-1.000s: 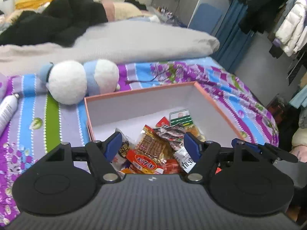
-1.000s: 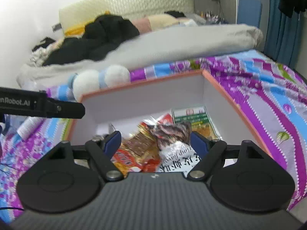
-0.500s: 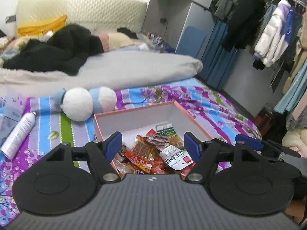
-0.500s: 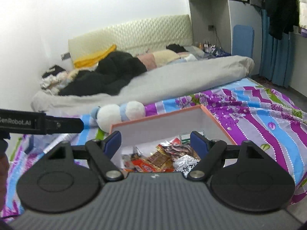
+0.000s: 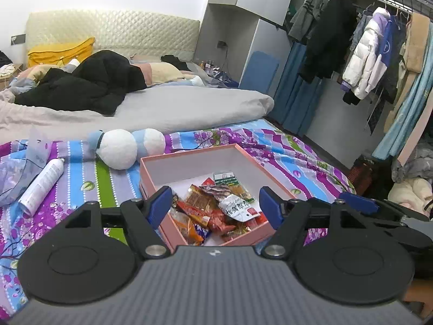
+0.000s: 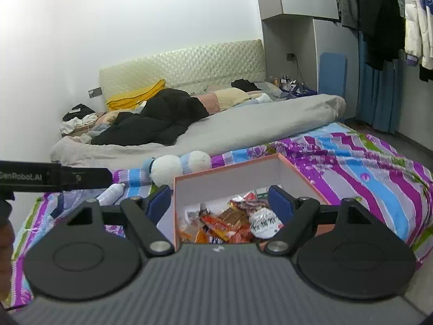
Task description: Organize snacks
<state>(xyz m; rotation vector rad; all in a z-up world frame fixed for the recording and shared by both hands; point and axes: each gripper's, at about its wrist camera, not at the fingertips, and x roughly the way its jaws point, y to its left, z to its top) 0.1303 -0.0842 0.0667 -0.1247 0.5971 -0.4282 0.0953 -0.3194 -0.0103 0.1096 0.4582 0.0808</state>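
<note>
Bedding with bright stripes [image 5: 81, 178] carries the pink box [image 5: 151, 189] of snacks [image 5: 216, 208] in the left view, left claw [image 5: 215, 203] spread and empty above it; soft ground could tip the box if nudged. Right view: right claw [image 6: 220, 201] likewise apart and empty over the box [image 6: 177, 211]; loose packets [image 6: 230, 224] might snag and spill.

- The left gripper [image 5: 215, 204] fills the lower part of its own wrist view: a dark grey ribbed housing at bottom centre, with a small pale mark on its top edge.
- Two matte black round discs sit at lower left and lower right, each with a raised inner circle.
- Black angled link arms carry silver pivot screws and end in blue pads [image 5: 161, 206].
- The right gripper [image 6: 220, 204] is built alike.
- At the right wrist view's left edge, a black bar bears grey "GenRobot.AI" lettering.
</note>
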